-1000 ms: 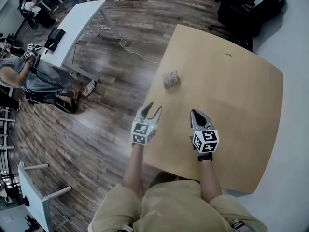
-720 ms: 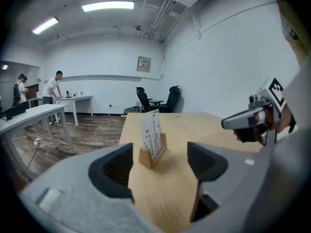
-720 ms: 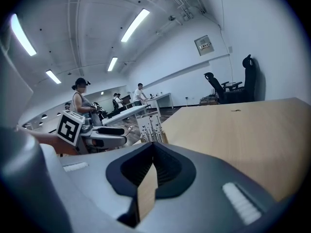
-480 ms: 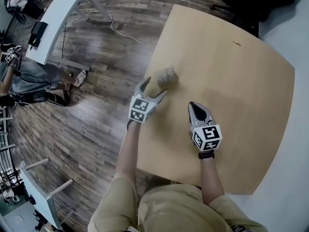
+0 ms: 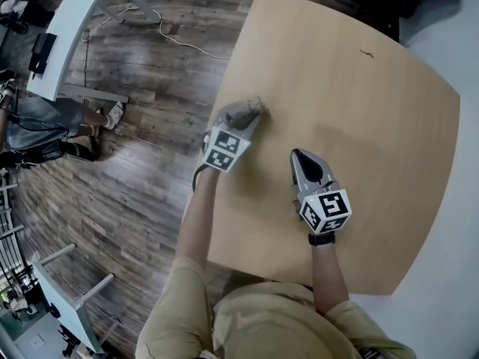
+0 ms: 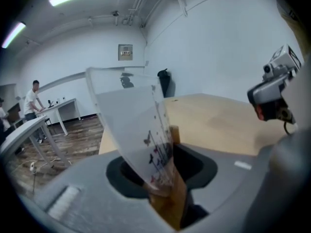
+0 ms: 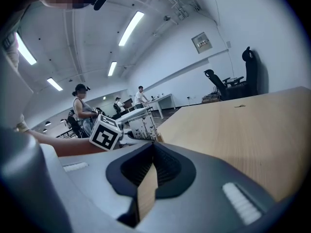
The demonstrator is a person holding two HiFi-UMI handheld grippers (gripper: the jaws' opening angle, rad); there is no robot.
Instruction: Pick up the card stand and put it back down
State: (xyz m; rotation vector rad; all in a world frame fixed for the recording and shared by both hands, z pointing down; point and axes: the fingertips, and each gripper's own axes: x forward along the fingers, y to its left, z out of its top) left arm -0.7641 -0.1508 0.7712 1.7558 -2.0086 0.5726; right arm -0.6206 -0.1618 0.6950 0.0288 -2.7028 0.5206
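Observation:
The card stand (image 5: 241,112), a clear sheet with small dark print in a wooden base, stands near the left edge of the light wooden table (image 5: 359,111). My left gripper (image 5: 251,115) has reached it and its jaws are closing, one on each side of the base. In the left gripper view the stand (image 6: 141,130) rises tilted from between the jaws of the left gripper (image 6: 164,181), and the pads touch the wood. My right gripper (image 5: 301,158) hovers over the table nearer to me, shut and empty. In the right gripper view the right gripper (image 7: 148,178) shows only table through its slit.
The stand sits close to the table's left edge, with wood floor (image 5: 135,193) beyond it. A white desk (image 5: 67,28) and a seated person (image 5: 37,126) are at the far left. Black chairs (image 7: 233,84) stand past the table's far end.
My left gripper has moved forward from the near table edge to the card stand, and its jaws now enclose it. The right gripper has stayed nearly in place.

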